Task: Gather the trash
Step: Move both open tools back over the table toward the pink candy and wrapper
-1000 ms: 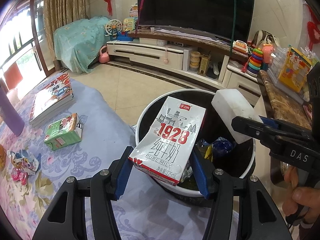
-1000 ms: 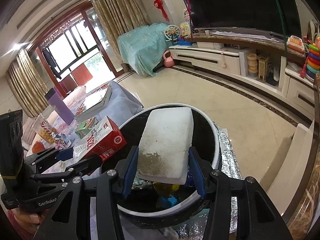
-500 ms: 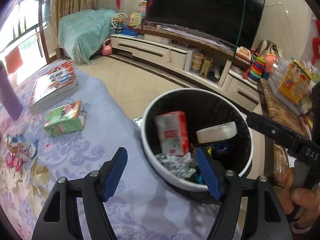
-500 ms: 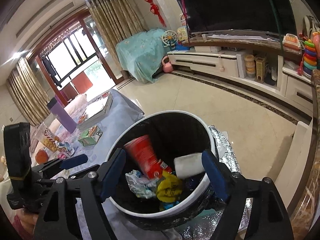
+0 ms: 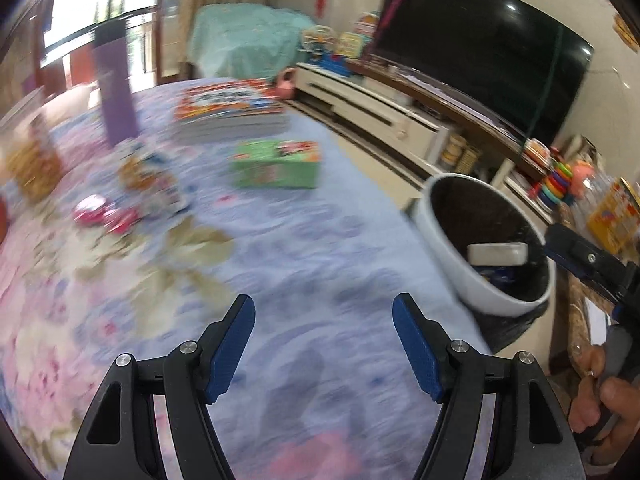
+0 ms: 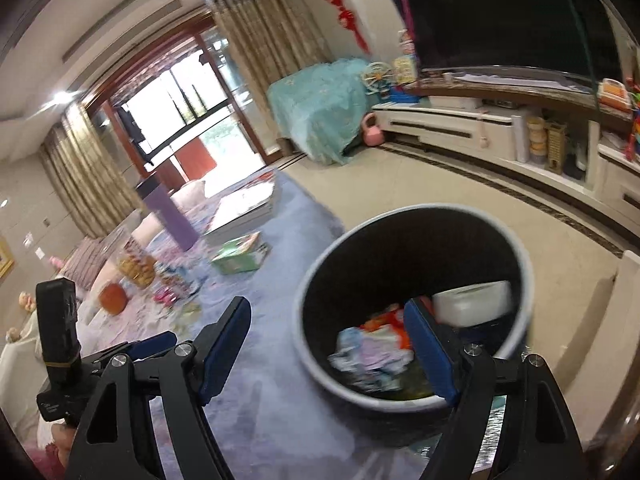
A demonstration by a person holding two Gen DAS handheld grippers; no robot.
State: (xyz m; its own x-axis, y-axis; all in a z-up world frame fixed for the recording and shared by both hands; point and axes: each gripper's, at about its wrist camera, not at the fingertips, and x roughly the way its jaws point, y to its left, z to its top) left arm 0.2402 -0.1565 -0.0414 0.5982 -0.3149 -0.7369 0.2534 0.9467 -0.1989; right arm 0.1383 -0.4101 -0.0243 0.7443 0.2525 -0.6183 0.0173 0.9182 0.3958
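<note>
My left gripper is open and empty over the flowered blue tablecloth. A green carton lies ahead of it, with pink and colourful wrappers further left. At the right stands the white trash bin with a white block inside. My right gripper is open and empty at the bin's near rim. The white block and crumpled wrappers lie in the bin. The green carton shows on the table to the left.
A stack of books and a purple bottle stand at the table's far side. An orange fruit and a snack jar sit further left. Beyond the bin are tiled floor, a TV cabinet and a toy shelf.
Both grippers opened and dropped the milk carton and white block into the bin. The left gripper has since swung left over the table; the right has drawn back a little.
</note>
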